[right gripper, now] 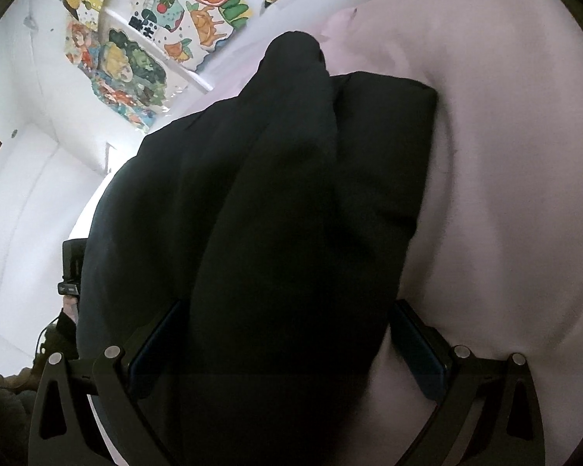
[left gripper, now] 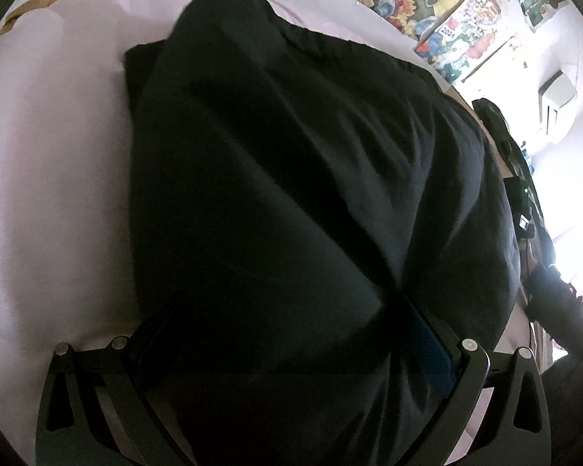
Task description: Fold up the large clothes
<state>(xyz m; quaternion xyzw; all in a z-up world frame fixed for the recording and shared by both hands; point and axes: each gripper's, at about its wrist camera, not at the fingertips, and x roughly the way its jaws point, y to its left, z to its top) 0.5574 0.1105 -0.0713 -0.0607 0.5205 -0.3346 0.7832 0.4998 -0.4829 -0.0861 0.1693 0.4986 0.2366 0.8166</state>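
Garment: a black garment (left gripper: 291, 194) fills the space ahead of both grippers, bunched in thick folds and draped over a pale pink sheet (left gripper: 50, 194).
Left gripper (left gripper: 291, 353): fingers spread wide, with the cloth packed between them; the blue pad of the right-hand finger (left gripper: 427, 345) touches the fabric, while the other finger is mostly covered by it. Whether the jaws actually pinch the cloth cannot be told.
Right gripper (right gripper: 280, 341): fingers likewise apart, a thick roll of the garment (right gripper: 291, 213) running straight out between them from the base; both blue pads (right gripper: 419, 353) lie against its sides. A true clamp cannot be confirmed here either.
Lie of the cloth: from the left tool, the garment rises forward and to the right, sheet showing on its left. From the right tool, it rises forward and to the left, sheet (right gripper: 505, 194) showing on its right.
Backdrop: colourful posters (right gripper: 136, 66) on a white wall beyond the cloth; an air conditioner (left gripper: 555, 101) far right of the left tool.
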